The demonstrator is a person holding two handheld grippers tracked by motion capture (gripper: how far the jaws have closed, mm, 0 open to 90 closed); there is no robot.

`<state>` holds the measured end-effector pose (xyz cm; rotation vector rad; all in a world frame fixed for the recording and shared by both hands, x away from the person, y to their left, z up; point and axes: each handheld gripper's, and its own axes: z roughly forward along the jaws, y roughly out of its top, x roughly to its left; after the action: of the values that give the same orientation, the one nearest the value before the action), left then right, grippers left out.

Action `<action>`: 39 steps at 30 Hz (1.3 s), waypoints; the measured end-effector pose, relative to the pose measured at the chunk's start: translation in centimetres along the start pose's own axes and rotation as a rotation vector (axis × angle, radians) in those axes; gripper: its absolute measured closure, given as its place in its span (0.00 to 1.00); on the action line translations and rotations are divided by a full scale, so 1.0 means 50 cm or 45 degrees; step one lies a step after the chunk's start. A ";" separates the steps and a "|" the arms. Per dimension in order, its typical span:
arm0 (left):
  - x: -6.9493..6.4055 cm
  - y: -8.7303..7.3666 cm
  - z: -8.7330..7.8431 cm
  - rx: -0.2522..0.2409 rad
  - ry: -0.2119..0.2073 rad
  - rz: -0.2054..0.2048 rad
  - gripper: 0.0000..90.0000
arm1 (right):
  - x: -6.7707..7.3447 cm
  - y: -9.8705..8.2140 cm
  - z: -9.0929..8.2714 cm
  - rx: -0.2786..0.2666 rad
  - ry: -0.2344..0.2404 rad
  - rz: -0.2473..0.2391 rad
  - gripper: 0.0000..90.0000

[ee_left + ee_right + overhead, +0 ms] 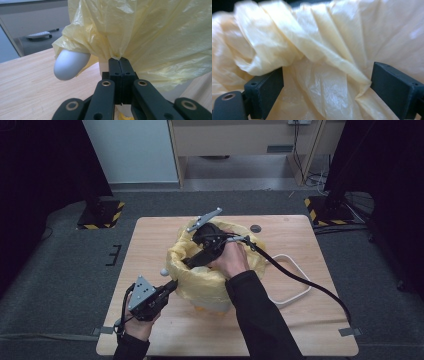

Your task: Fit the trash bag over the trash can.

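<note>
**Now: left tongs pinch the bag's edge, right tongs spread inside it**

Near the middle of the wooden table [150, 240] stands a white bin [212, 306] lined with a yellow bag [200, 280], whose plastic is folded down over the rim and hangs in crumpled folds around the outside. At the bin's near-left side, the left gripper [119, 61] has its jaws pressed together on a bunched fold of the bag's hanging edge; the pads meet with only the thin film between them. Just beside that pinch, a rounded white knob [70, 63] pokes out from under the plastic. The right gripper [325, 82] reaches down into the bag from above, held in the person's right hand [231, 257]. Its jaws stand wide apart, with pleated plastic lying between them. A white cord loop [295, 285] lies on the table to the right of the bin.
</note>
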<state>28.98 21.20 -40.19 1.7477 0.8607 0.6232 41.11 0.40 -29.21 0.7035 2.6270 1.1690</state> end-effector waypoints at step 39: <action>0.005 -0.003 0.002 0.005 -0.009 -0.018 0.99 | -0.006 0.005 -0.008 -0.115 -0.080 0.037 0.13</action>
<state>29.16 21.37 -40.35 1.7448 0.8690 0.6058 41.35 0.13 -28.75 0.7511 2.5033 1.2441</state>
